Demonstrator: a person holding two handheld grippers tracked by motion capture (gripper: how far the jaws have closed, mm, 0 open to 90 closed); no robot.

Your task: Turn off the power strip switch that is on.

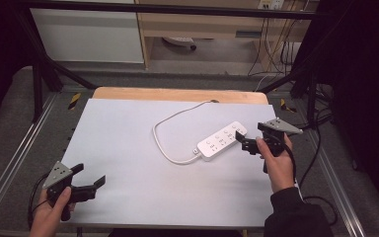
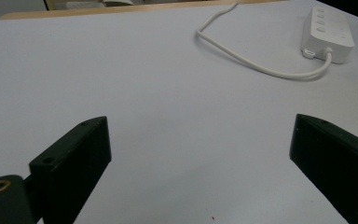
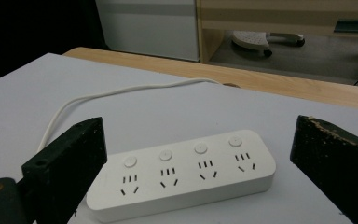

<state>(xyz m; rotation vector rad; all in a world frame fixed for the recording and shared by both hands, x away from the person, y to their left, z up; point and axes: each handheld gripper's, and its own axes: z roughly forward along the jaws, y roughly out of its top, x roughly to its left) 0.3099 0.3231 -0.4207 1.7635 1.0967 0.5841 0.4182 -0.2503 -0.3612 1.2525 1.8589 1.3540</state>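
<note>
White power strip (image 1: pixel 221 140), four sockets, flat on worktop (image 1: pixel 128 148): just ahead of right tool (image 1: pixel 246 142), jaws spread wide, nothing held. Cord (image 1: pixel 170 128) loops beyond it. Left tool (image 1: pixel 90 177): released, well apart from strip, over bare worktop

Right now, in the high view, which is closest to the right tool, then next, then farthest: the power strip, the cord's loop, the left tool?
1. Power strip, just left of the right tool.
2. Cord loop, mid-table.
3. Left tool, near-left corner.
</note>
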